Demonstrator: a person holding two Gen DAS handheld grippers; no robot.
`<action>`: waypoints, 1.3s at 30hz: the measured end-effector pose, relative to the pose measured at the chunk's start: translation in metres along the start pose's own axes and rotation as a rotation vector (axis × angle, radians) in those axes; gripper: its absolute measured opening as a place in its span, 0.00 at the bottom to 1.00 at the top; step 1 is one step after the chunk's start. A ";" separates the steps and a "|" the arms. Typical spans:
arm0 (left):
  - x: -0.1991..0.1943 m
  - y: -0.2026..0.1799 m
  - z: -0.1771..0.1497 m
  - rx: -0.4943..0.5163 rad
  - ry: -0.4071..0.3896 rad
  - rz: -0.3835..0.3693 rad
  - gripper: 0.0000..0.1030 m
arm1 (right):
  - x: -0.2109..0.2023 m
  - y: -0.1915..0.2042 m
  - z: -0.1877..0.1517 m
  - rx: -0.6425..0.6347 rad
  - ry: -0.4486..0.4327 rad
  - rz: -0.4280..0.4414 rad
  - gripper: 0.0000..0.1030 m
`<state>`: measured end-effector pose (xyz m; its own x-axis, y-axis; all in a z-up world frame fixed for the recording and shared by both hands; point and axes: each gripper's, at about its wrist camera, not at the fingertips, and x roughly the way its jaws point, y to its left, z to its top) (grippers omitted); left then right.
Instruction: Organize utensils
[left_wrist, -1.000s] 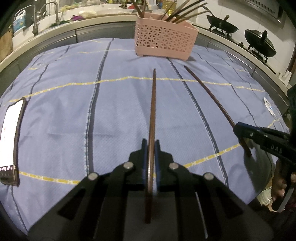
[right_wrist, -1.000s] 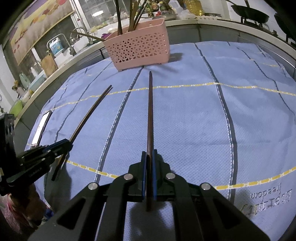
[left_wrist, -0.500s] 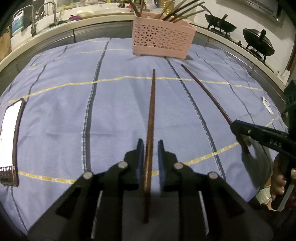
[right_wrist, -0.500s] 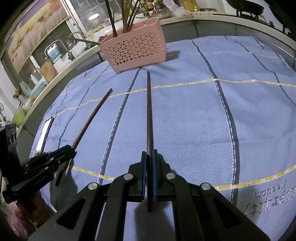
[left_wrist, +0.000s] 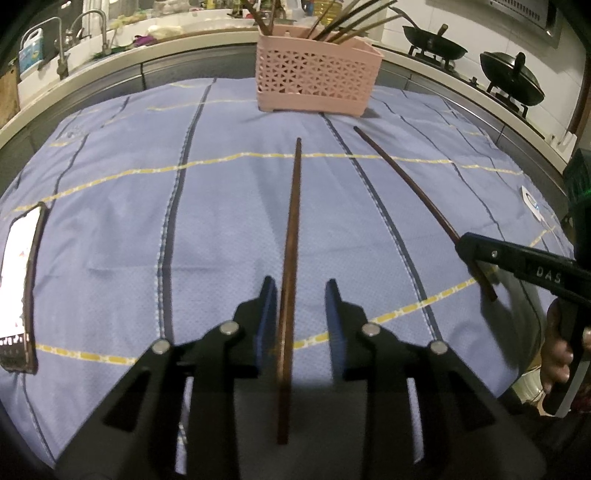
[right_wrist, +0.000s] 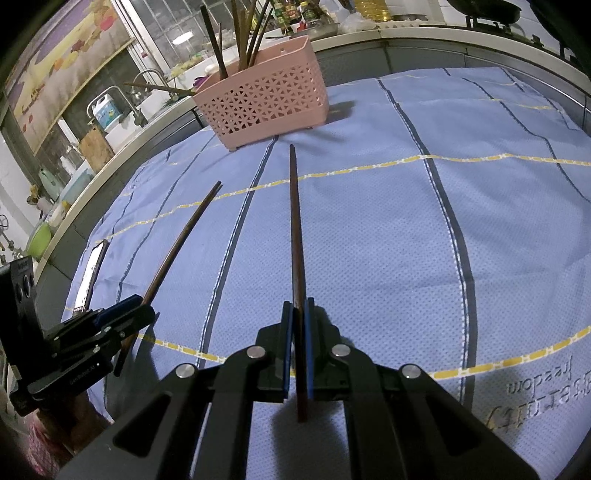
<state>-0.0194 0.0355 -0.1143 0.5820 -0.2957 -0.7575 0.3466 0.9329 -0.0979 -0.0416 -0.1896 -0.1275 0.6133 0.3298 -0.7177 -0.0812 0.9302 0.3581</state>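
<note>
Counter under blue striped cloth (left_wrist: 110, 229); pink basket (left_wrist: 317, 79) at far edge, holding upright chopsticks. Left gripper (left_wrist: 301, 314): jaws apart, dark chopstick (left_wrist: 290, 240) between them, lying loose, tip toward basket. Right gripper (right_wrist: 298, 332): jaws clamped on second chopstick (right_wrist: 296, 229), also pointing at basket

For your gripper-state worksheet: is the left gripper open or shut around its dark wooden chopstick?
Open. The left gripper shows clear gaps between its blue pads and the dark wooden chopstick between them.
</note>
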 end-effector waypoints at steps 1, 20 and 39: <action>0.000 0.000 0.000 -0.001 0.000 0.001 0.27 | 0.000 0.000 0.000 0.002 0.000 0.001 0.07; 0.000 -0.003 -0.001 0.010 -0.002 0.005 0.33 | 0.000 0.000 -0.001 0.004 0.000 0.004 0.07; 0.000 -0.004 -0.001 0.012 -0.001 0.006 0.34 | -0.001 0.001 -0.002 0.004 -0.001 0.004 0.07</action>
<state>-0.0216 0.0325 -0.1145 0.5850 -0.2905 -0.7572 0.3522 0.9320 -0.0855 -0.0438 -0.1889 -0.1276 0.6138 0.3337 -0.7154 -0.0809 0.9281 0.3635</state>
